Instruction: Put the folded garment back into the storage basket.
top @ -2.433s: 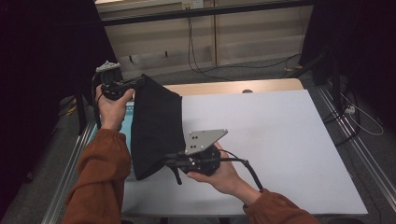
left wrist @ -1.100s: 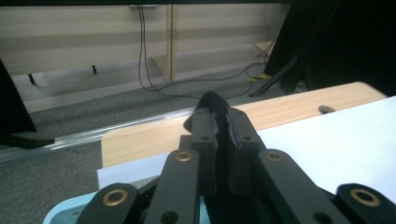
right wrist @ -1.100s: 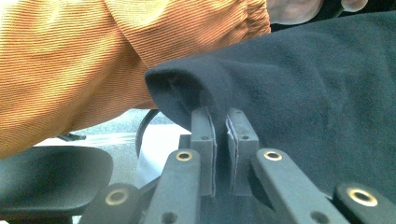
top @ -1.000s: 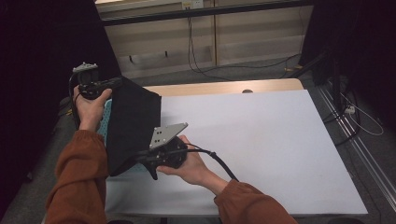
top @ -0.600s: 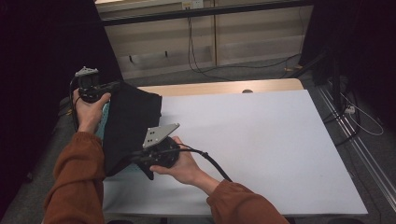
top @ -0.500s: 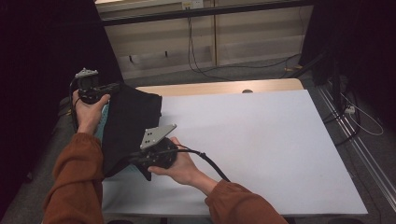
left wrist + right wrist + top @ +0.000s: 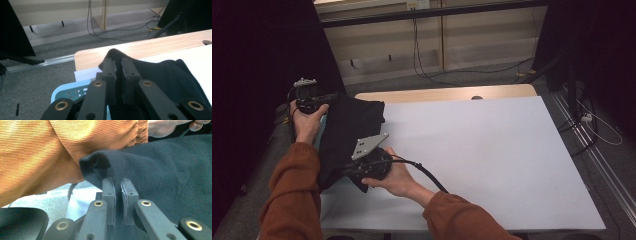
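Observation:
A black cloth (image 7: 347,130) hangs folded at the table's left edge, held by two corners. My left gripper (image 7: 330,98) at the far left is shut on the far corner; in the left gripper view the cloth (image 7: 160,75) is pinched between the black jaws of my left gripper (image 7: 118,65). My right gripper (image 7: 349,172), with a grey plate on top, is shut on the near corner. In the right gripper view the cloth (image 7: 160,177) bunches over the jaw tips of my right gripper (image 7: 118,184), close to an orange sleeve (image 7: 50,150).
A light blue perforated basket (image 7: 75,93) sits below the cloth at the table's left side. The white table top (image 7: 482,150) stretches to the right, with a wooden strip (image 7: 452,93) along its far edge. Cables lie on the floor beyond.
Both grippers have carried the cloth leftward, from over the table's left part to its left edge. The cloth has slackened and folded together.

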